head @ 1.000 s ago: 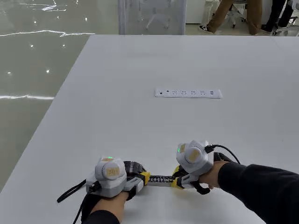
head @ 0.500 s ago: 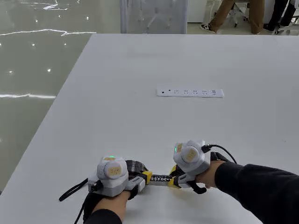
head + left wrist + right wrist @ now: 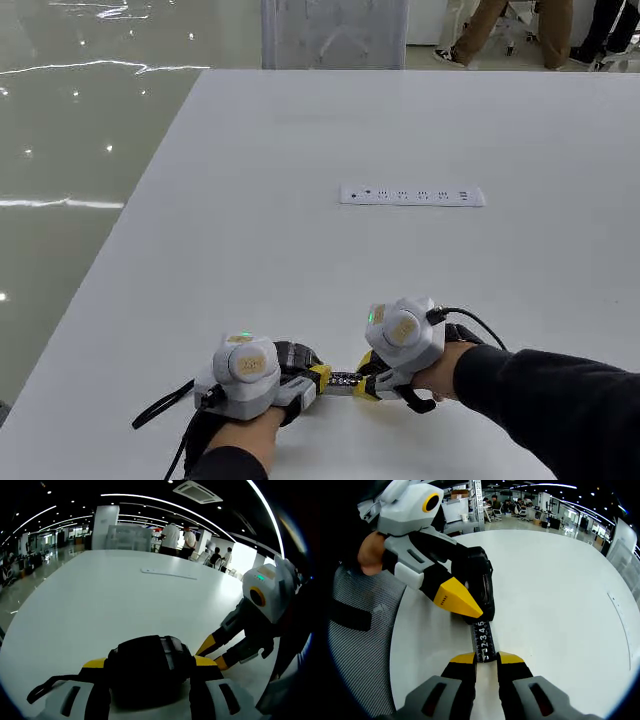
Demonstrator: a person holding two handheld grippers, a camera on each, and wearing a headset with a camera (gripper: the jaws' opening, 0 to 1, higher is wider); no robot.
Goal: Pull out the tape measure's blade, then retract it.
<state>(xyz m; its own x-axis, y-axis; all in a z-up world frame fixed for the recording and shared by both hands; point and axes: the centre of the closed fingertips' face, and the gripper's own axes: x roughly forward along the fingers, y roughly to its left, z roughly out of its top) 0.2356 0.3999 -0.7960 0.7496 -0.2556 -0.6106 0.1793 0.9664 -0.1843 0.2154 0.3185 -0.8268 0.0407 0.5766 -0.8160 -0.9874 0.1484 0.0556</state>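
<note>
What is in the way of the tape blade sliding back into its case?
Nothing visible. The short blade runs straight from the right tool, shut on its end, into the tape measure case held by the left tool, over bare table.

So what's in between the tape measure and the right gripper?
A short bit of numbered blade runs from the tape measure to the right gripper, which pinches it. The right gripper view shows this.
</note>
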